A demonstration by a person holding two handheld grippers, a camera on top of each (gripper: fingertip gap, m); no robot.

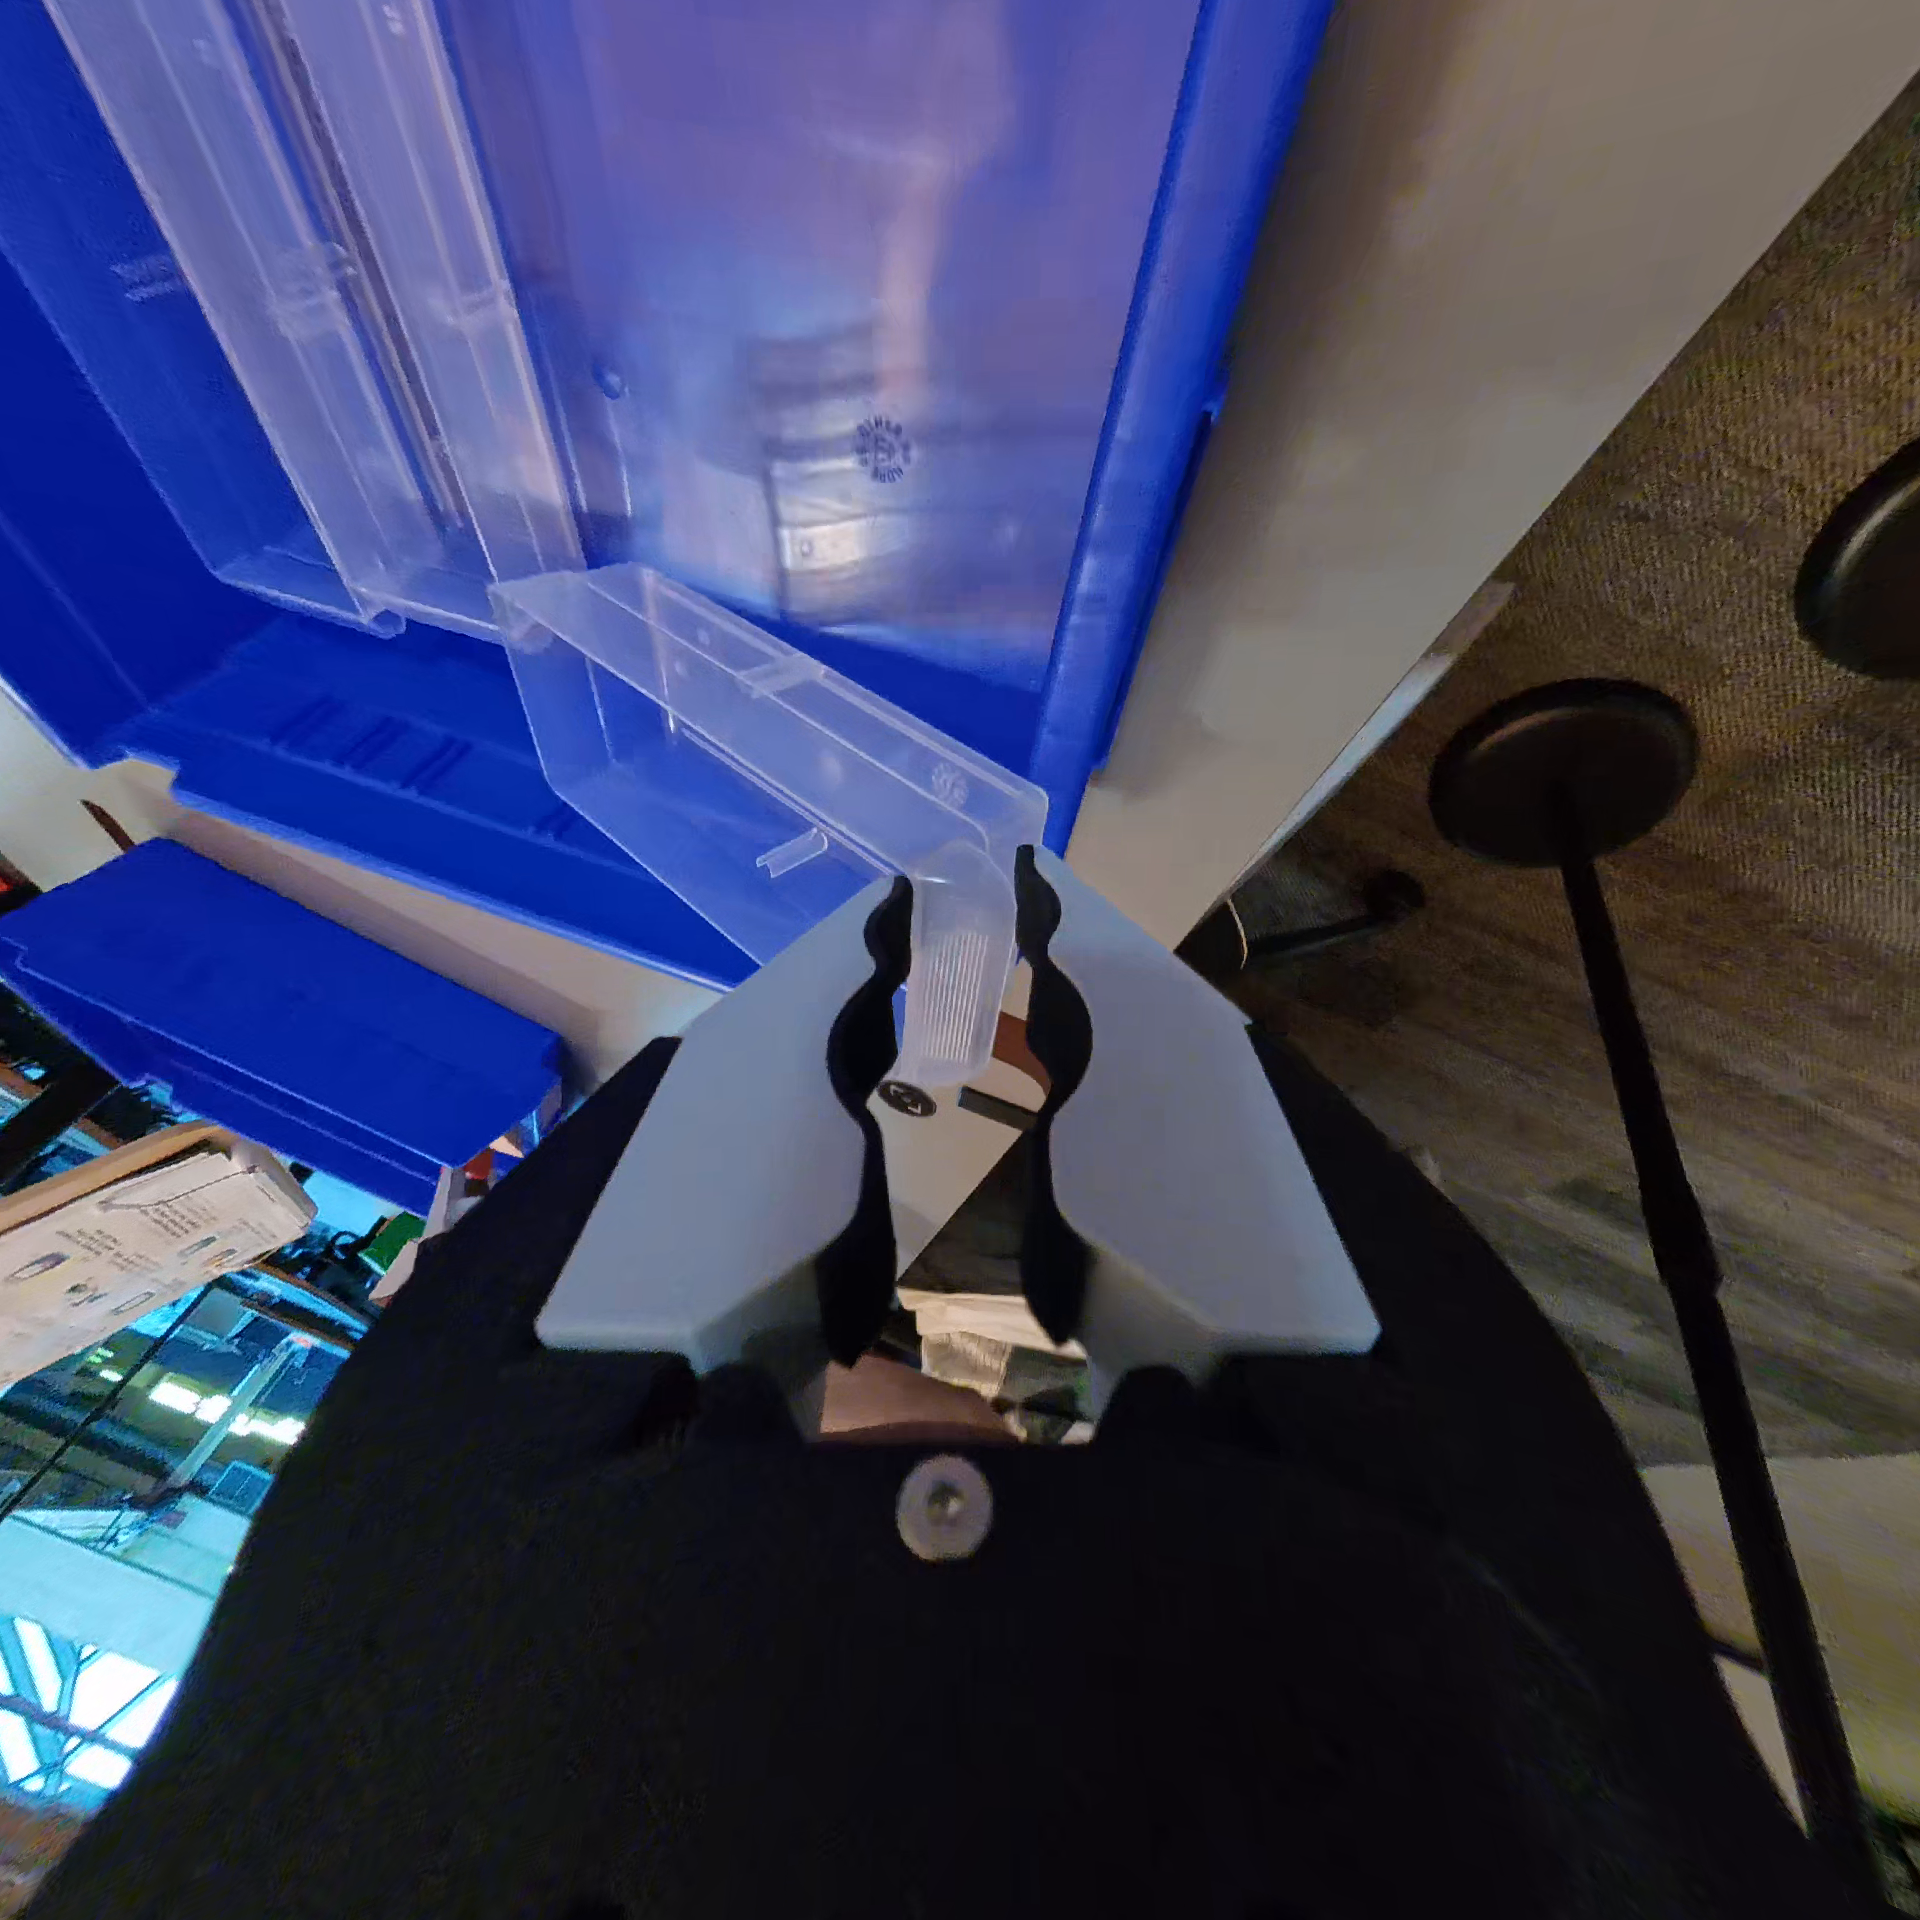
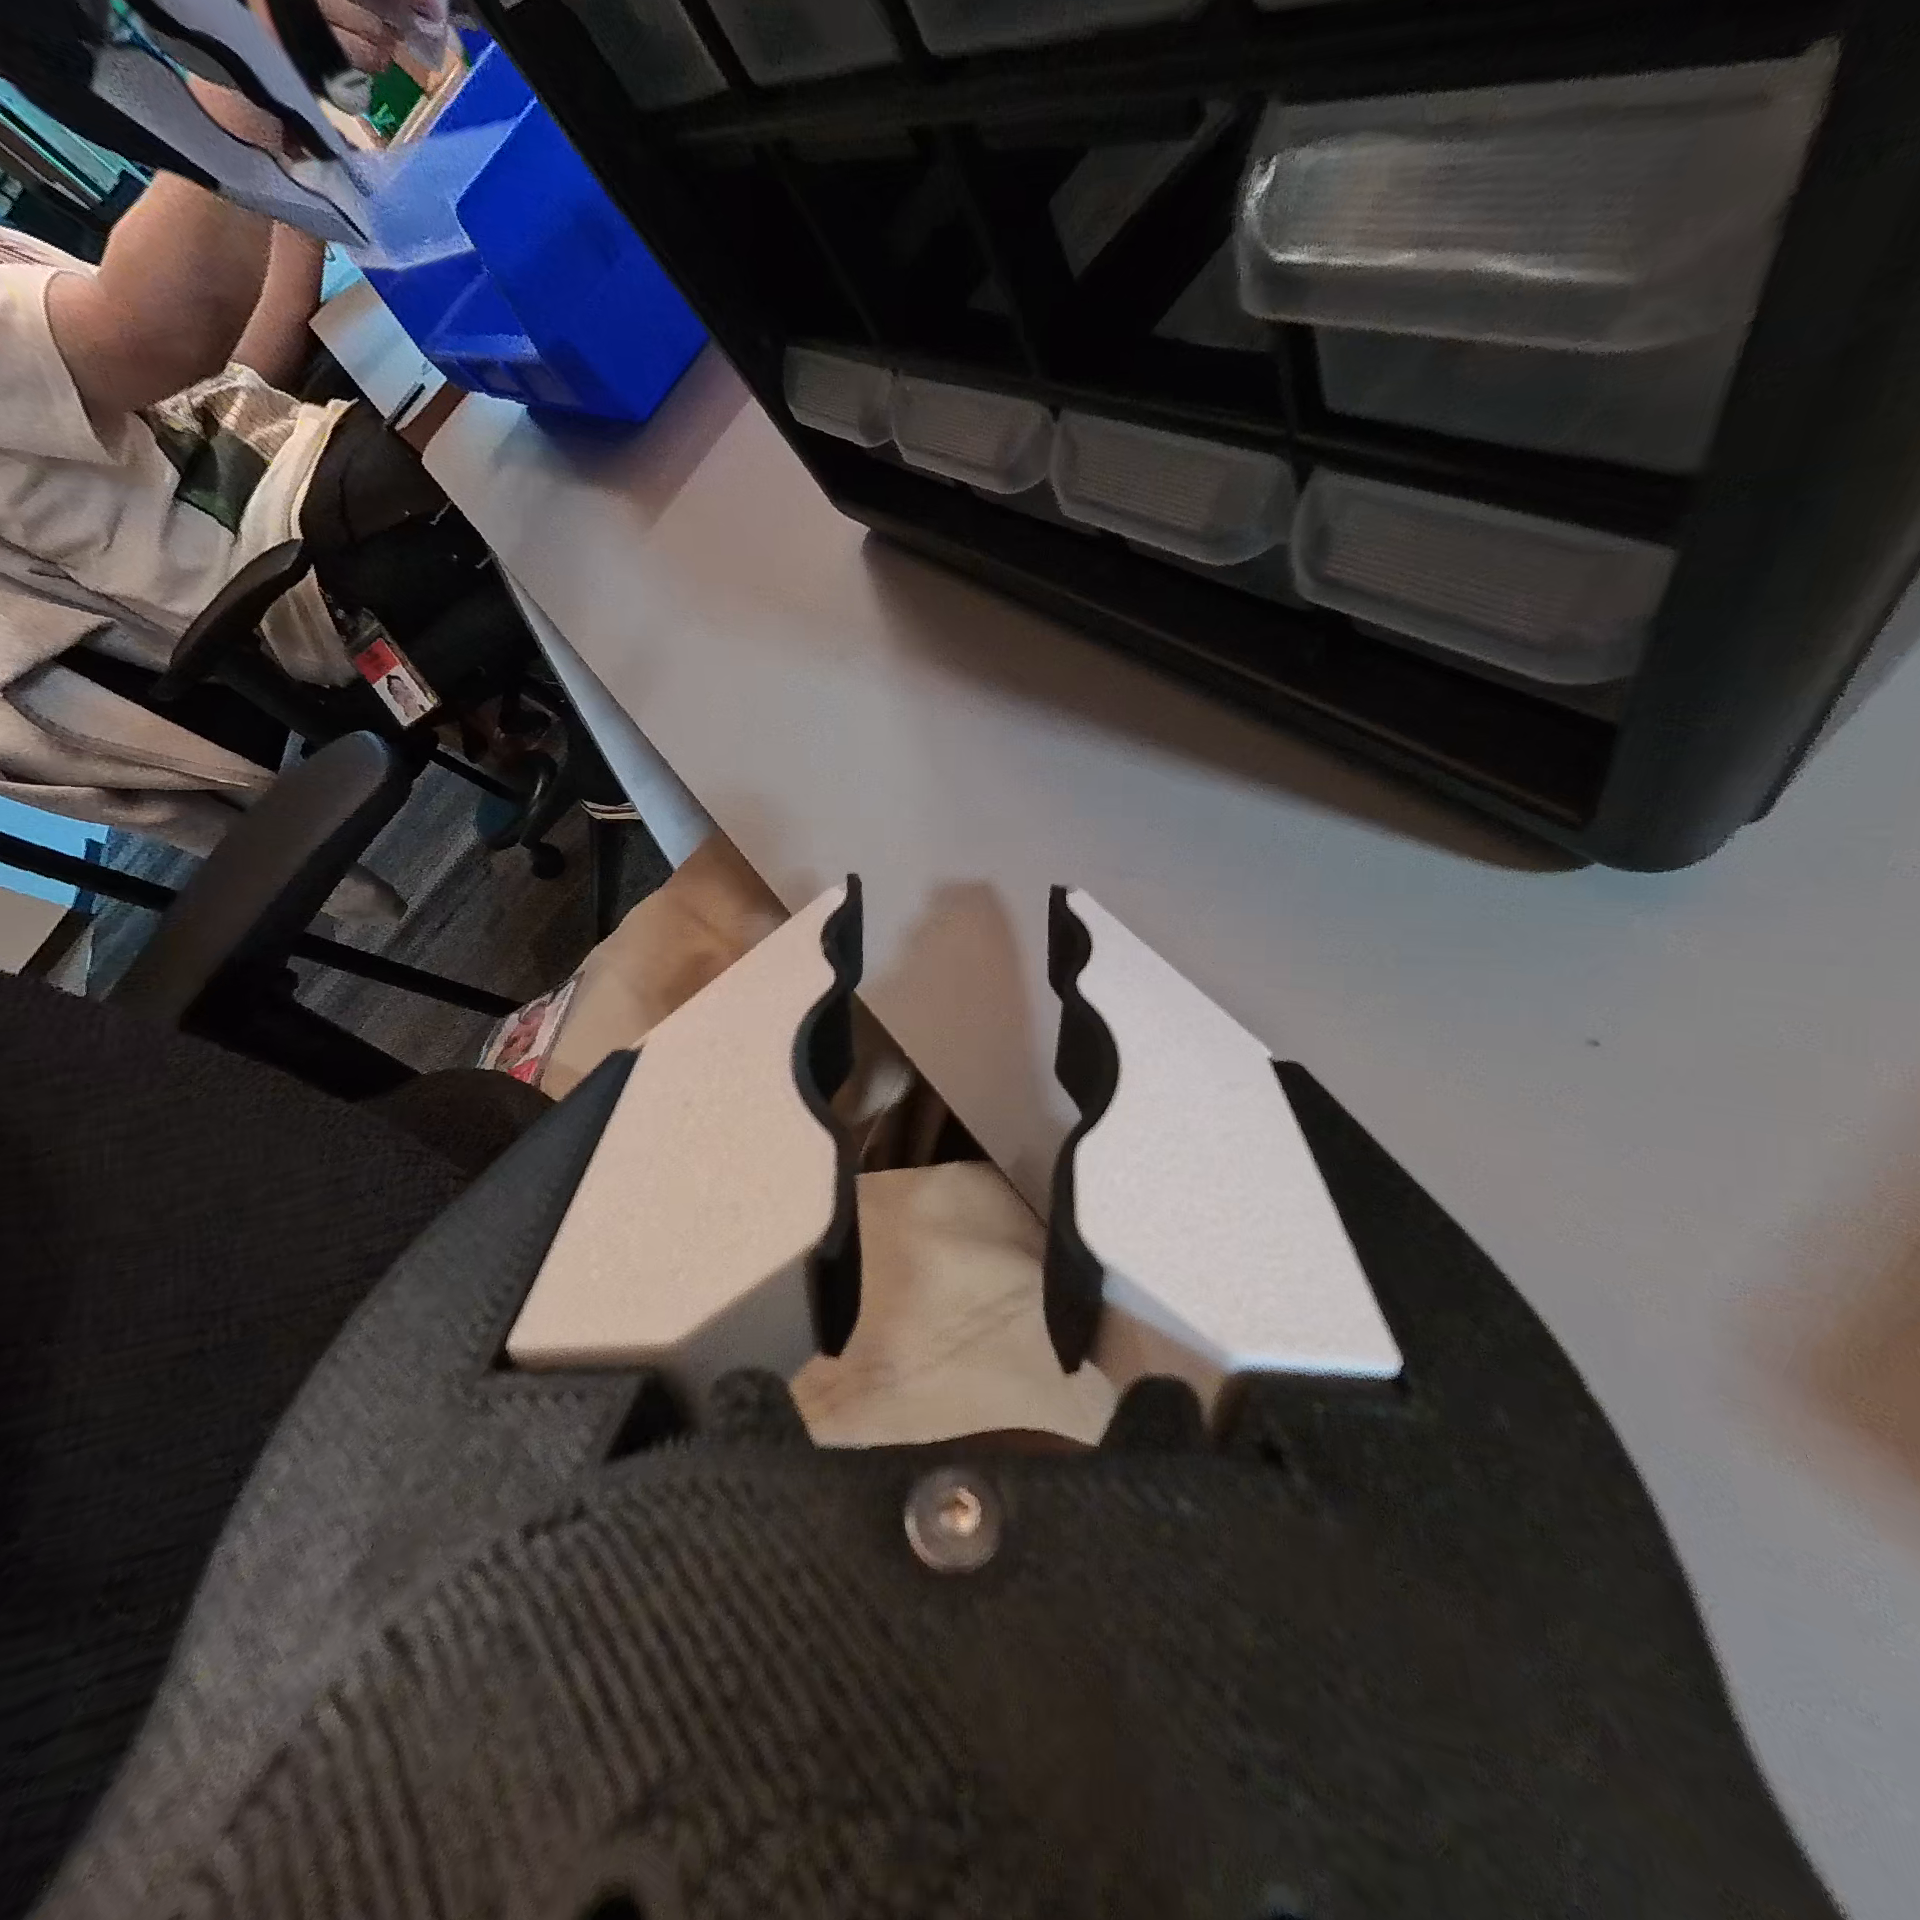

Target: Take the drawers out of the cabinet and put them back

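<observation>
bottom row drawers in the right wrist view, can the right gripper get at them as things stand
Probably yes: the right gripper is open and holds nothing, and only bare table lies between it and the bottom row drawers in the cabinet.

black plastic drawer cabinet (image 2: 1351, 364) on the white table (image 2: 1039, 748), near its far edge | blue plastic bin (image 2: 551, 301) left of cabinet, by the table's left edge | clear plastic drawers (image 1: 343, 343) in bin | small clear drawer (image 1: 748, 727) over bin's corner
</observation>
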